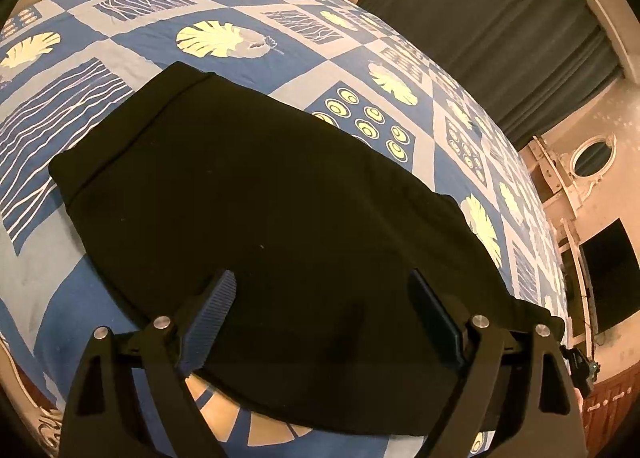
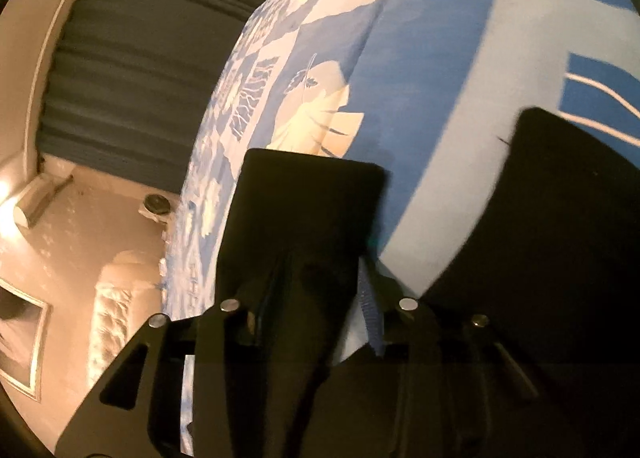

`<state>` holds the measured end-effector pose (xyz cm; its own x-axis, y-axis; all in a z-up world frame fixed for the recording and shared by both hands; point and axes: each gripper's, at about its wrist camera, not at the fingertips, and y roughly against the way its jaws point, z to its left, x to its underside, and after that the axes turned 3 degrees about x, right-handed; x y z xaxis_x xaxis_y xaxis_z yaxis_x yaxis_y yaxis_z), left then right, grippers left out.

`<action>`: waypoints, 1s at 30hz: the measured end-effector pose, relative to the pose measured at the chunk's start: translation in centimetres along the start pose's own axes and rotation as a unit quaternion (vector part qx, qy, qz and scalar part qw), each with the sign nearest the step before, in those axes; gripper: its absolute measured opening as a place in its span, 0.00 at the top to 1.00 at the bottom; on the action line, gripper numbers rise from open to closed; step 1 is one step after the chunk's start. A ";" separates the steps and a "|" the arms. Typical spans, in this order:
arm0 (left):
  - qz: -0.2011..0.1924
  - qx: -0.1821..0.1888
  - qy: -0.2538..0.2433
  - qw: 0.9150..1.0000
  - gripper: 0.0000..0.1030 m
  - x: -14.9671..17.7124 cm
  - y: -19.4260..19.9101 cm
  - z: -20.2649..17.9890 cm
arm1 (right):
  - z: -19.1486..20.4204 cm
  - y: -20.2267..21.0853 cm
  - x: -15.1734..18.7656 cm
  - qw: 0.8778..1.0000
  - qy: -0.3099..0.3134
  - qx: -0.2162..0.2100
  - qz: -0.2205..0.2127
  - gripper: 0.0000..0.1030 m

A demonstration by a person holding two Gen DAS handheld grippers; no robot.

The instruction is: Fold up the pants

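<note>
Looking along the left gripper (image 1: 322,322), I see one pair of black pants (image 1: 256,197) spread flat across the bed (image 1: 120,37), running from upper left to lower right of the left wrist view. My left fingers (image 1: 210,322) stand wide apart over the near part of the cloth, nothing pinched between them. Blue patterned bedcover shows bare on every side of the pants: a broad stretch toward the top of the frame, a narrower strip at the left, a sliver along the bottom. At the right the bed edge falls away toward a dark curtain (image 1: 500,37) and a pale wall with one oval mirror (image 1: 592,155).

In the right wrist view the right gripper (image 2: 320,266) has its fingers drawn close on a flap of the black cloth, which stands up between them at centre frame; the picture is blurred there, but the fabric looks gripped. More of the pants fills the lower right. The bed's edge curves down the left of this frame, with the curtain and wall beyond. I can read no labels or writing anywhere.
</note>
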<state>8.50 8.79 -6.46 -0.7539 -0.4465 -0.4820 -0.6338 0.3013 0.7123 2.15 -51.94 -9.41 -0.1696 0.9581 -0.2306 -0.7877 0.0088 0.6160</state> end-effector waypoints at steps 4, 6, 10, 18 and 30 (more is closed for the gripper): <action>0.000 0.000 -0.003 1.000 0.16 0.0 0.0 0.0 | -0.2 0.0 0.1 1.000 -0.009 -0.011 0.007 0.88; 0.002 0.001 -0.006 1.000 0.16 -0.1 0.0 -0.1 | -0.4 0.8 0.2 1.000 -0.016 -0.022 -0.001 0.90; 0.003 0.007 0.004 1.000 0.16 -0.2 0.2 0.1 | 1.4 4.0 0.5 0.999 0.027 -0.042 -0.021 0.92; 0.008 0.024 0.034 0.999 0.16 -0.2 1.0 0.3 | 0.6 11.6 0.8 0.997 0.058 -0.043 -0.040 0.94; 0.033 0.073 0.003 0.997 0.16 1.6 2.3 -2.7 | -7.1 14.9 3.2 1.000 0.001 0.011 -0.020 0.95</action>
<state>6.29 6.49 -4.22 -0.7945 -0.4264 -0.4324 -0.6011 0.4505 0.6601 -14.37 -50.77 -6.34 -0.1401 0.9561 -0.2572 -0.7810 0.0529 0.6222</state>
